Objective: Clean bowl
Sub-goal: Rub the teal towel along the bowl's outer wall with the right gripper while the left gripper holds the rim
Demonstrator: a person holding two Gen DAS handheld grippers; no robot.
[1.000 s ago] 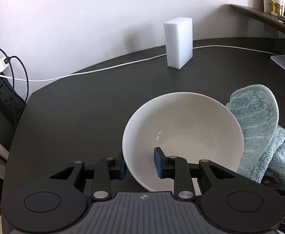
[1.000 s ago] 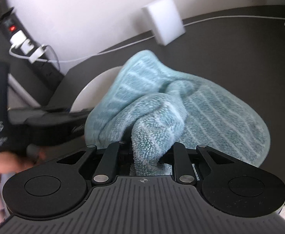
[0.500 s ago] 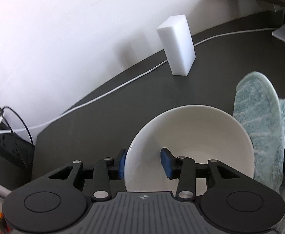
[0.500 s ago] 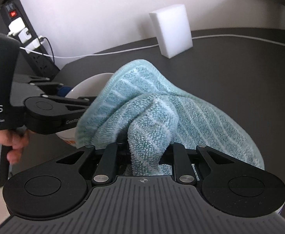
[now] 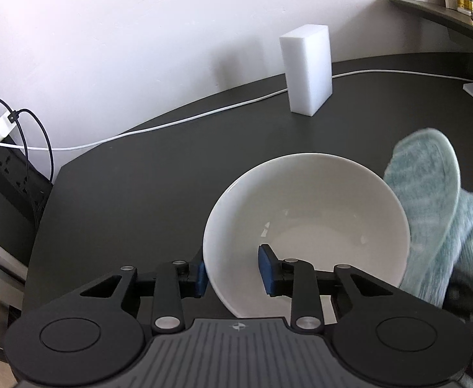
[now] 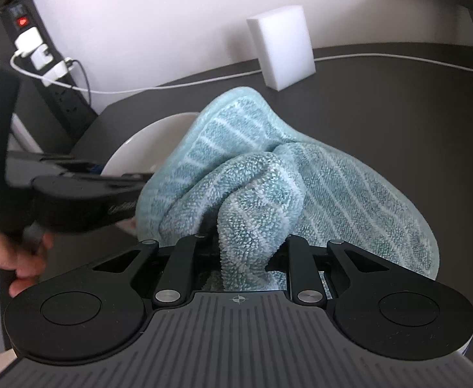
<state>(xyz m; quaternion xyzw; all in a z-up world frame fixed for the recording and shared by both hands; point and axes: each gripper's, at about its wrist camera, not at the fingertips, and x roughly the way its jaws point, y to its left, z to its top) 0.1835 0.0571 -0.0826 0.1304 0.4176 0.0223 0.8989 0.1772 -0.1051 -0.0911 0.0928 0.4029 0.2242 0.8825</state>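
A: Where do we have the bowl (image 5: 306, 226)?

B: On the dark table (image 5: 159, 174), near its left end, in front of the white block (image 5: 307, 71). Our left claw (image 5: 233, 274) straddles the near rim, one blue pad outside, one inside, the jaws closing with a gap still showing at the inner pad.

A: And our right claw (image 6: 244, 252)?

B: Clamped tight on a fold of the teal towel (image 6: 269, 187), which bunches up just beside the bowl's right rim.
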